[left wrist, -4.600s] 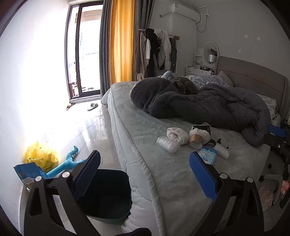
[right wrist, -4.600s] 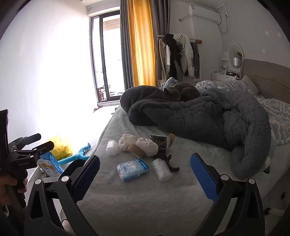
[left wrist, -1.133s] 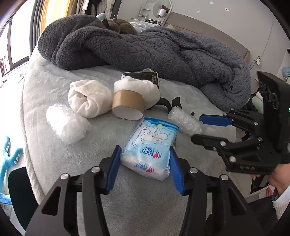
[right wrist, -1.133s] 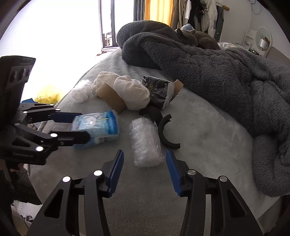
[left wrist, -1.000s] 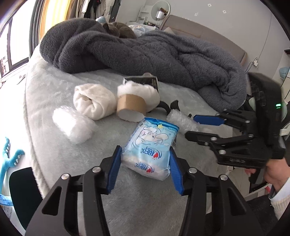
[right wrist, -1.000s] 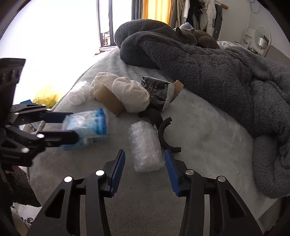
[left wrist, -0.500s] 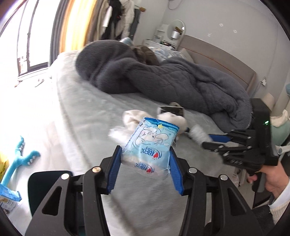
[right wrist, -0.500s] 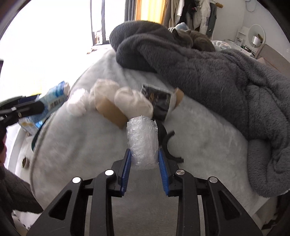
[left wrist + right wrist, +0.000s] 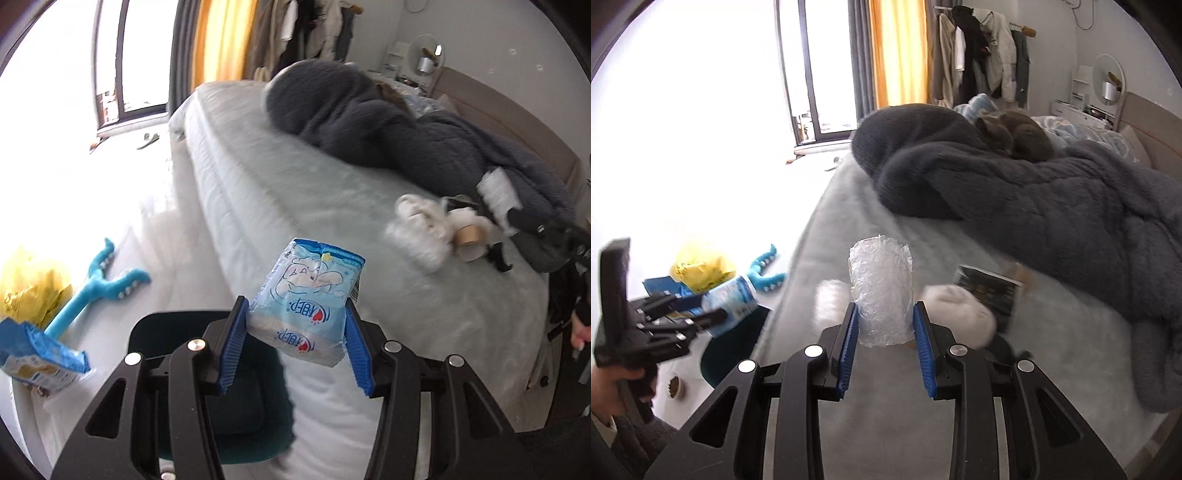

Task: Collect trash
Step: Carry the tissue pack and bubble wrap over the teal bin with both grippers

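Observation:
My left gripper [image 9: 293, 334] is shut on a light blue tissue pack [image 9: 310, 295] and holds it in the air beside the bed, above a dark teal trash bin [image 9: 229, 387]. It also shows in the right wrist view [image 9: 713, 310] with the pack [image 9: 733, 299]. My right gripper [image 9: 884, 332] is shut on a clear bubble-wrap roll [image 9: 881, 288], lifted above the bed. On the bed lie white crumpled rolls [image 9: 421, 229], a cardboard tube [image 9: 471, 240], a black packet [image 9: 990, 291] and a white wad [image 9: 956, 314].
A grey blanket [image 9: 1034, 192] with a cat [image 9: 1015, 136] covers the bed's far side. On the floor lie a yellow bag [image 9: 29, 288], a blue toy [image 9: 99, 284] and a blue snack box [image 9: 37, 354]. The window [image 9: 125, 66] is at the back left.
My left gripper has swung left off the bed with the tissue pack, to above the bin. My right gripper has lifted the bubble-wrap roll off the bed and turned left.

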